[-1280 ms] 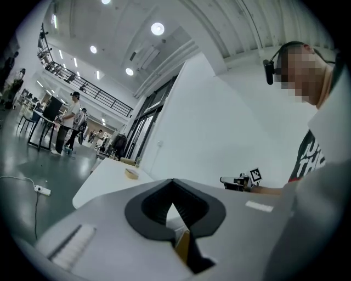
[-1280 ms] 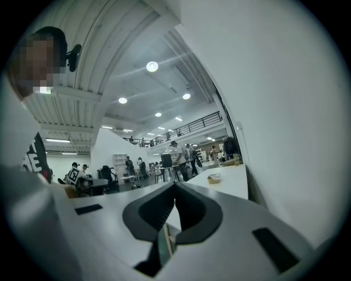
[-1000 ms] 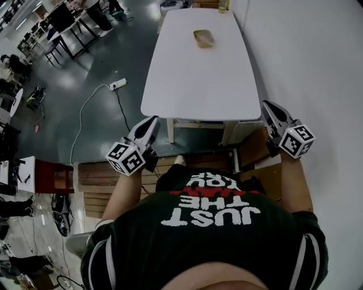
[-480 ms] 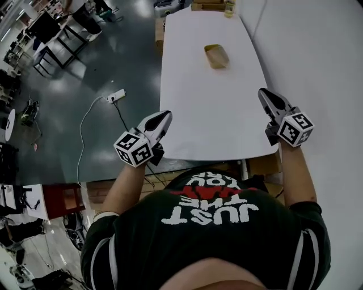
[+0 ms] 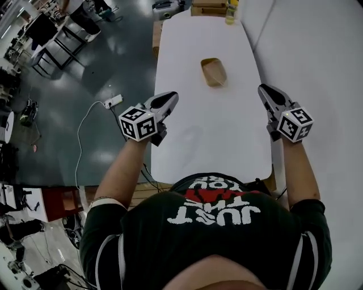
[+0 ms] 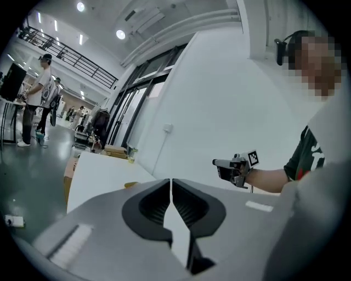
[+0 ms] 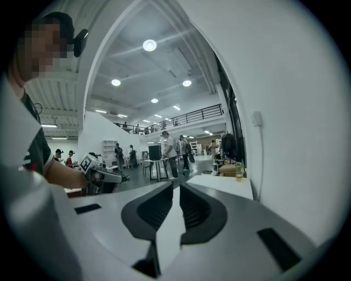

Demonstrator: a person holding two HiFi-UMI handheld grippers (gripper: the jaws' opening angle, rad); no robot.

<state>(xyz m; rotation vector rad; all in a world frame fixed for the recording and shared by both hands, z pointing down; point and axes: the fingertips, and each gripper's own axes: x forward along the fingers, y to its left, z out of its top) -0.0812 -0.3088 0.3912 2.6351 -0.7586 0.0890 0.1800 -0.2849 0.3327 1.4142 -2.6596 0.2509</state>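
Observation:
A long white table stretches ahead of me. A brown paper tray lies on it, past the middle. My left gripper hovers at the table's left edge, jaws together and empty. My right gripper hovers over the right edge by the white wall, jaws together but for a thin slit, nothing between them. In the left gripper view the left gripper points along the table, with the right gripper off to the side. In the right gripper view the right gripper faces the table's far end, and the left gripper shows at left.
A bottle and cardboard boxes stand at the table's far end. A white wall runs along the right. A power strip with a cable lies on the dark floor at left. People stand by black tables in the hall.
I have stepped up to the table. Both grippers moved forward from below its near edge to above its near half, and the tray is closer. The jaws have stayed together.

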